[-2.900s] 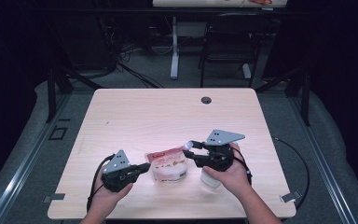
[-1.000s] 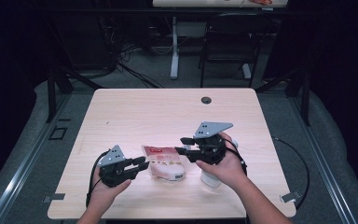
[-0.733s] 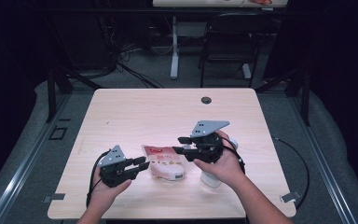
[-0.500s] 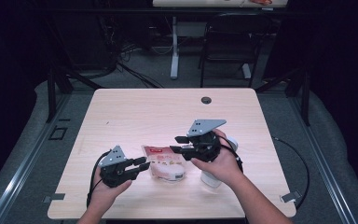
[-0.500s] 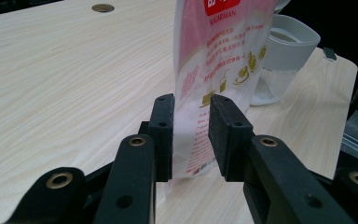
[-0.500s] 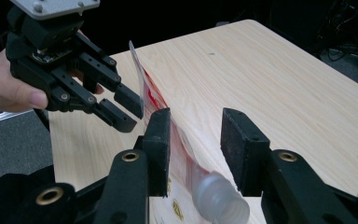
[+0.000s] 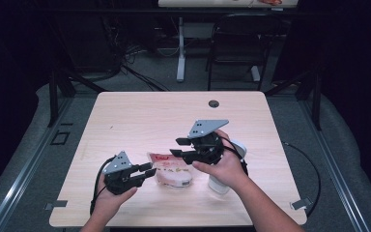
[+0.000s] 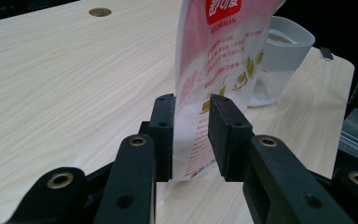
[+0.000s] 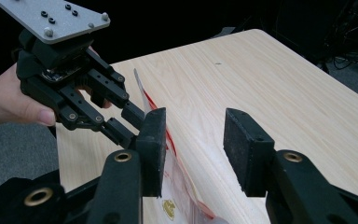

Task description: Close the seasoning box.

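A pink-and-white pouch with a red label stands on edge near the table's front. My left gripper is shut on its lower corner. In the left gripper view the pouch rises between the two pads of the left gripper. My right gripper hovers open over the pouch's top edge. In the right gripper view the thin pouch edge runs close to the left pad of the right gripper, and the left gripper shows beyond it. A white cup sits under the right hand.
The wooden table has a round cable hole at its far edge. The cup stands just behind the pouch in the left gripper view. A chair and a desk leg stand beyond the table.
My right gripper has drifted left and toward the pouch's top edge. The left gripper and pouch shifted slightly left and toward the front earlier, then held still.
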{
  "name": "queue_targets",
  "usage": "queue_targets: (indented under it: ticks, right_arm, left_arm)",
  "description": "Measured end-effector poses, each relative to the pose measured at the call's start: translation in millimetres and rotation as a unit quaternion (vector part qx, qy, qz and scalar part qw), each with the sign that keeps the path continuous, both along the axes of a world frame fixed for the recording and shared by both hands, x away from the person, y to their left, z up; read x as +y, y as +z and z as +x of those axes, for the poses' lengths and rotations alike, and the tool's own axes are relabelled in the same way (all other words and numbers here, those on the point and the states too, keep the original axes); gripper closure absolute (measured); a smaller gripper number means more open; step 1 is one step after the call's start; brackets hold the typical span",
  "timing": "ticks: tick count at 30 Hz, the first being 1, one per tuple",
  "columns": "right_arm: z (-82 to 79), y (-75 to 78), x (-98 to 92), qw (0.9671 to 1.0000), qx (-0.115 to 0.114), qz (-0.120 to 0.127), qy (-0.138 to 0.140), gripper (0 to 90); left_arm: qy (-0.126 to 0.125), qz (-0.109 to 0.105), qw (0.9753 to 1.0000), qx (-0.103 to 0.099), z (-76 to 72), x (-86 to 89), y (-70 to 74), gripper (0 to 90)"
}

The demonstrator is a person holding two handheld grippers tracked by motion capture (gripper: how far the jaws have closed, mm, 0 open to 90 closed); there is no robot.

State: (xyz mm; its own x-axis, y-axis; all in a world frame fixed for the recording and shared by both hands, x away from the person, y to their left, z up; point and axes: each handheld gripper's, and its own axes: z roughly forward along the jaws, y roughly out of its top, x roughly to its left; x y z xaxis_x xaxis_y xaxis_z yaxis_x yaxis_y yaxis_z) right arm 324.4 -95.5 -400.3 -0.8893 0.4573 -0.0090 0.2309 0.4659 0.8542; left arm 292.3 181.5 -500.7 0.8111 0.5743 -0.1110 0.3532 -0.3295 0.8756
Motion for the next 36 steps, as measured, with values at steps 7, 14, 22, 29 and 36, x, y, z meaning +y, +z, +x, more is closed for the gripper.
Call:
queue_targets:
  ticks: [7,14,22,29,36]
  right_arm:
    - [2.3,4.2,10.3,0.9998,-0.013,-0.013,-0.001,63.0]
    - [1.6,5.1,17.3,0.9997,-0.012,-0.019,0.010,63.6]
    - [0.3,9.4,24.8,0.9994,-0.012,-0.023,0.022,63.8]
    - [-2.4,7.9,32.0,0.9990,-0.011,-0.027,0.033,64.8]
    - [-2.7,5.0,38.9,0.9985,-0.008,-0.037,0.040,65.3]
  left_arm:
    - [-0.002,0.006,1.0000,0.003,0.3,-1.6,-1.1,72.7]
    - [0.000,0.005,1.0000,0.005,0.8,-1.7,-1.3,73.4]
    - [0.000,0.003,1.0000,0.005,1.3,-1.8,-1.7,73.7]
    - [0.000,0.005,1.0000,0.004,1.1,-1.6,-1.5,73.7]
    - [0.001,0.006,1.0000,0.005,1.2,-1.7,-1.5,73.6]
